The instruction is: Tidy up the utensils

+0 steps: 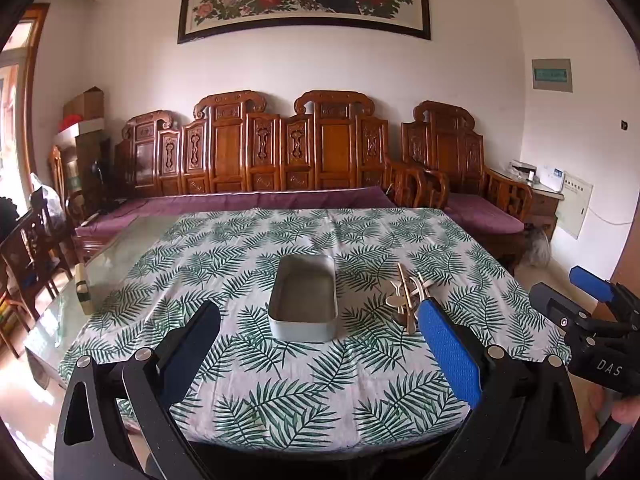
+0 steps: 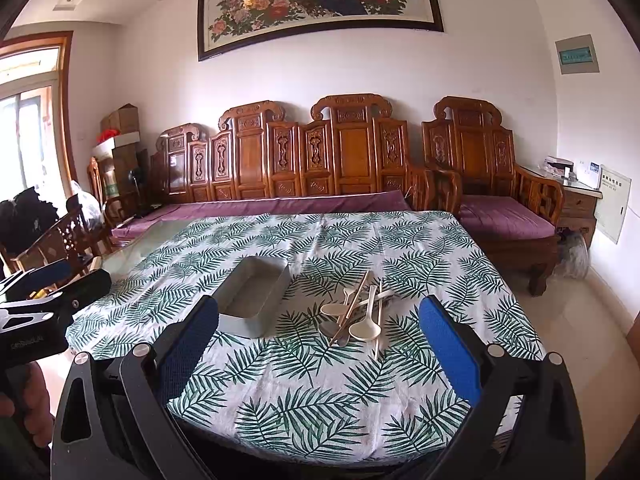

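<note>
A grey metal box (image 1: 303,299) stands open and empty in the middle of the leaf-print tablecloth (image 1: 280,392); it also shows in the right wrist view (image 2: 253,296). A pile of pale spoons and chopsticks (image 2: 356,312) lies just right of the box; it also shows in the left wrist view (image 1: 406,298). My left gripper (image 1: 320,324) is open and empty, held above the near table edge in front of the box. My right gripper (image 2: 320,320) is open and empty, held above the near edge in front of the pile.
A carved wooden bench with purple cushions (image 1: 256,200) runs behind the table. A glass tabletop (image 1: 120,256) shows uncovered at the left, with a small item (image 1: 83,288) on it. Wooden chairs (image 1: 28,252) stand at the far left. A side cabinet (image 2: 576,196) stands at the right wall.
</note>
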Action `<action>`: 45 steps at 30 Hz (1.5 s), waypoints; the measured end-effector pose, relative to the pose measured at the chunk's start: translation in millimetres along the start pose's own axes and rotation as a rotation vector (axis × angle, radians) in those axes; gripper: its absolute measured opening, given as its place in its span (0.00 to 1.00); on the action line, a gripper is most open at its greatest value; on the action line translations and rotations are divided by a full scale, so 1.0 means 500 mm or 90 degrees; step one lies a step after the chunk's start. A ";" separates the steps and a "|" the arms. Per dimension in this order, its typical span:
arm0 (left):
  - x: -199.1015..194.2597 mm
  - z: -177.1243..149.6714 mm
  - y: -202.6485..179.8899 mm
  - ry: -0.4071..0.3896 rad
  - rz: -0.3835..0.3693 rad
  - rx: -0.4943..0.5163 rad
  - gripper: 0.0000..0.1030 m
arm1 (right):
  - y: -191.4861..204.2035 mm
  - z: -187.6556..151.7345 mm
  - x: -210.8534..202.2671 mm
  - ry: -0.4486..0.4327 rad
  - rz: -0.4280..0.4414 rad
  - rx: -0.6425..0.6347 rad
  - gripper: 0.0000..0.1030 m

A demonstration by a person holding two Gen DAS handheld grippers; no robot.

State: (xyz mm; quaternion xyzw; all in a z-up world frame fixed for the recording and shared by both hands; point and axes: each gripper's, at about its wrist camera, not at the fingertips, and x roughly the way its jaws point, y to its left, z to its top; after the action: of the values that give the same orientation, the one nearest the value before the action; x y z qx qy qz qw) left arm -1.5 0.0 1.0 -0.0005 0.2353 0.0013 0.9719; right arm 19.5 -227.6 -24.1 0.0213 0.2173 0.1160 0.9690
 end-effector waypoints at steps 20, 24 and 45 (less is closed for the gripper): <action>-0.003 0.005 0.007 -0.010 0.000 -0.007 0.93 | -0.002 0.002 0.000 0.001 0.000 0.001 0.98; -0.004 0.004 0.006 -0.009 0.000 -0.007 0.93 | -0.003 0.002 -0.002 0.000 0.001 0.001 0.98; -0.004 0.005 0.003 -0.005 0.000 -0.004 0.93 | -0.008 0.004 0.000 0.000 0.000 0.005 0.98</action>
State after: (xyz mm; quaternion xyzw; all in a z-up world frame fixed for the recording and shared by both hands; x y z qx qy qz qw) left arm -2.4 1.4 4.1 -0.0038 0.2316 0.0018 0.9728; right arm 21.0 -231.3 -22.6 0.0251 0.2173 0.1155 0.9689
